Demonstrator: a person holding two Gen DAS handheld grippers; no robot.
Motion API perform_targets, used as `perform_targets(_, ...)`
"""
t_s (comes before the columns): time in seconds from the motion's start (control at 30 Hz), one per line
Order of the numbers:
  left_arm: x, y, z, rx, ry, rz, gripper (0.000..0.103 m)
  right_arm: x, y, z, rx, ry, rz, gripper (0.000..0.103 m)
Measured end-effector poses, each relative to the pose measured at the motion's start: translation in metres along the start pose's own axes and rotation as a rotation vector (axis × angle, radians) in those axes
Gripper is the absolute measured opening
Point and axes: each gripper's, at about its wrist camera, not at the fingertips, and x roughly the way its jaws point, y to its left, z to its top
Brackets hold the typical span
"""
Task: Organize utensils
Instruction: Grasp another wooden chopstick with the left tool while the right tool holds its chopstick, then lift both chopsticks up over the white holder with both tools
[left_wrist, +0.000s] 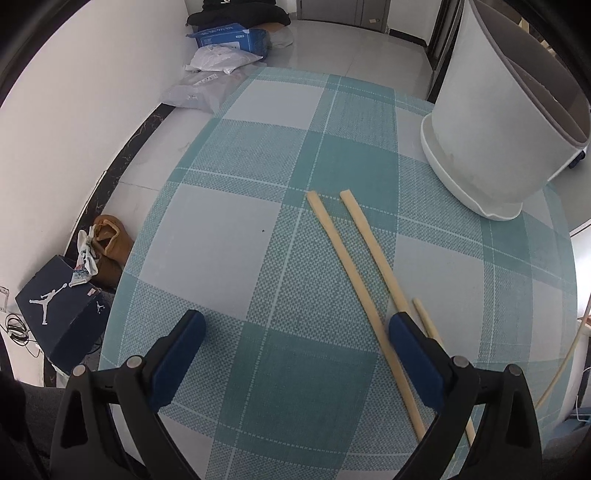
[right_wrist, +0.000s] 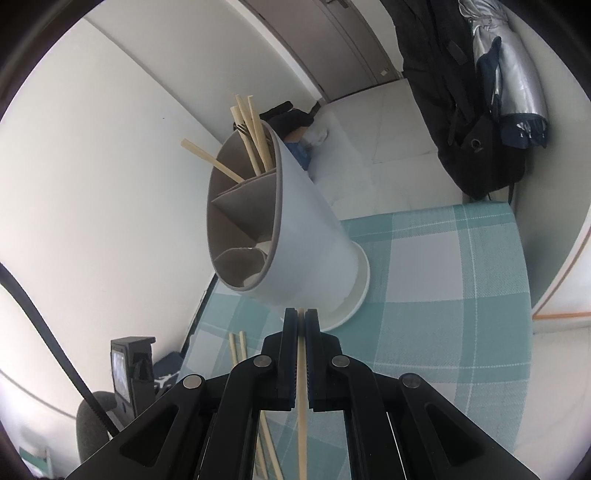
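Left tool (left_wrist: 295, 328): jaws wide, empty — low in the frame over the checked surface (left_wrist: 258, 206).
Loose chopsticks (left_wrist: 354, 277): flat on the surface, centre-right.
Right tool (right_wrist: 301, 317): pinched on one chopstick (right_wrist: 302, 406).
Holder (right_wrist: 295, 229): white, divided — centre frame, chopsticks inside.

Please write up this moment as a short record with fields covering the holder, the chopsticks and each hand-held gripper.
holder: white utensil holder with divided compartments, standing on the checked tablecloth
in holder: several chopsticks in one compartment
on table: loose chopsticks lying near the holder
left hand-held gripper: open, holding nothing, above the loose chopsticks
right hand-held gripper: shut on a single chopstick, pointing towards the holder
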Motion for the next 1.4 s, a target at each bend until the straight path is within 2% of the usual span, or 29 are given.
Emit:
perform_targets(0.3, 0.011, 0.013, 0.022, -0.052, 0.006, 0.019, 0.098, -0.005, -0.007, 0.002, 0.005, -0.019, 0.004, 0.003)
perform_targets(0.43, 0.014, 0.012, 0.030, -0.040, -0.001, 0.033, 0.094, -0.008, -0.004, 0.001, -0.009, -0.025, 0.006, 0.003)
perform_targets(0.53, 0.014, 0.010, 0.037, -0.033, -0.004, 0.028, 0.082, -0.009, -0.005, 0.001, -0.004, -0.023, 0.007, 0.003)
perform_targets(0.6, 0.012, 0.008, 0.042, -0.035, -0.001, 0.028, 0.063, -0.009, -0.004, 0.001, -0.003, -0.023, 0.010, 0.003)
perform_targets(0.73, 0.012, 0.007, 0.048, -0.074, 0.012, 0.036, 0.047, -0.011, -0.002, 0.003, -0.015, -0.031, 0.010, 0.003)
perform_targets(0.77, 0.012, 0.009, 0.050, -0.096, 0.011, 0.041, 0.040, -0.011, -0.001, 0.003, -0.018, -0.032, 0.009, 0.003)
perform_targets(0.8, 0.012, 0.011, 0.051, -0.115, 0.005, 0.044, 0.027, -0.011, -0.001, 0.003, -0.022, -0.033, 0.007, 0.003)
perform_targets(0.87, 0.012, 0.012, 0.052, -0.144, -0.001, 0.038, 0.012, -0.011, -0.001, 0.003, -0.023, -0.034, 0.002, 0.003)
perform_targets(0.93, 0.011, 0.010, 0.051, -0.164, 0.001, 0.032, 0.006, -0.010, -0.002, 0.003, -0.018, -0.033, -0.004, 0.003)
perform_targets(1.03, 0.010, 0.010, 0.052, -0.200, 0.005, 0.023, 0.004, -0.010, -0.004, 0.003, -0.008, -0.032, -0.011, 0.003)
perform_targets(1.2, 0.009, 0.013, 0.052, -0.259, 0.019, -0.031, 0.003, -0.014, 0.001, 0.002, -0.031, -0.048, -0.027, 0.003)
perform_targets(1.4, -0.027, 0.017, 0.046, -0.257, -0.129, -0.077, 0.003, -0.022, 0.010, -0.001, -0.060, -0.092, -0.028, 0.003)
